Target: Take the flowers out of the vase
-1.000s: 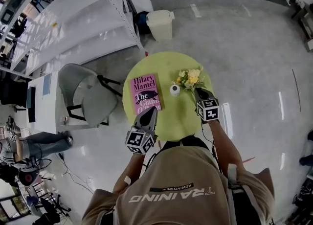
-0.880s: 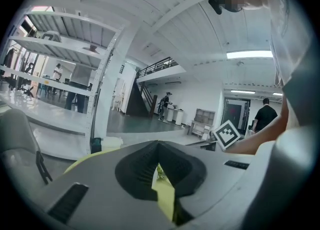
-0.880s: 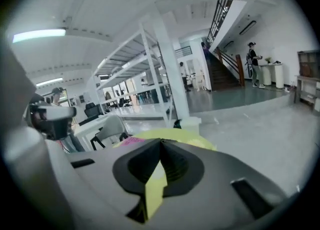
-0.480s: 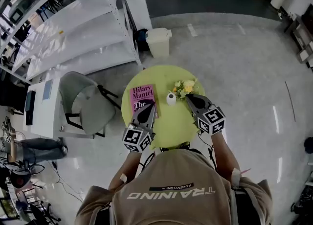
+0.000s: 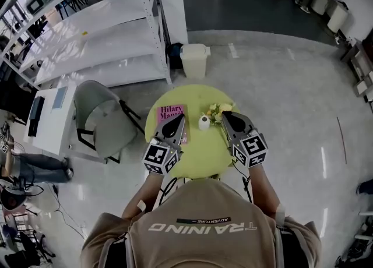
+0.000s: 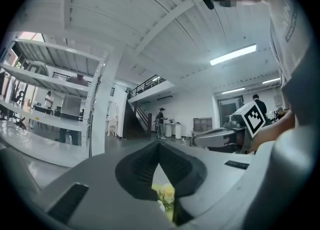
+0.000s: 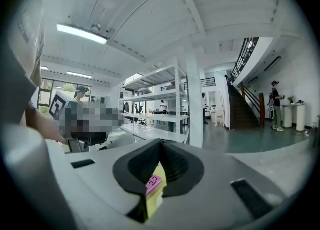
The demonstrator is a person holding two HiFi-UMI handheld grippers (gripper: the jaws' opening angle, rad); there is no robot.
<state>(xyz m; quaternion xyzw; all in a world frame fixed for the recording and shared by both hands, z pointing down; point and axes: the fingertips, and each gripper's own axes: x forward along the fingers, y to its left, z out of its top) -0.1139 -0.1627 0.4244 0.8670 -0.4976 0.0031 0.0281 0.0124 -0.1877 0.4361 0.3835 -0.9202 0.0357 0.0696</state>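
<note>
Held left gripper [image 5: 179, 120] above near edge of pink book [image 5: 170, 113], jaws pressed together, empty. Held right gripper [image 5: 225, 116] just right of white vase [image 5: 204, 123], jaws likewise closed on nothing. Saw yellow flowers [image 5: 217, 109] bunched at vase's far-right side, close to far rim of round green table [image 5: 201, 157]. Found bare tabletop toward near rim; open floor [image 5: 291, 98] at right, chair [image 5: 99, 122] at left.

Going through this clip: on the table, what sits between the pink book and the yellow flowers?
The small white vase, close beside the flowers, with bare green tabletop between it and the book. The head view shows this.
</note>
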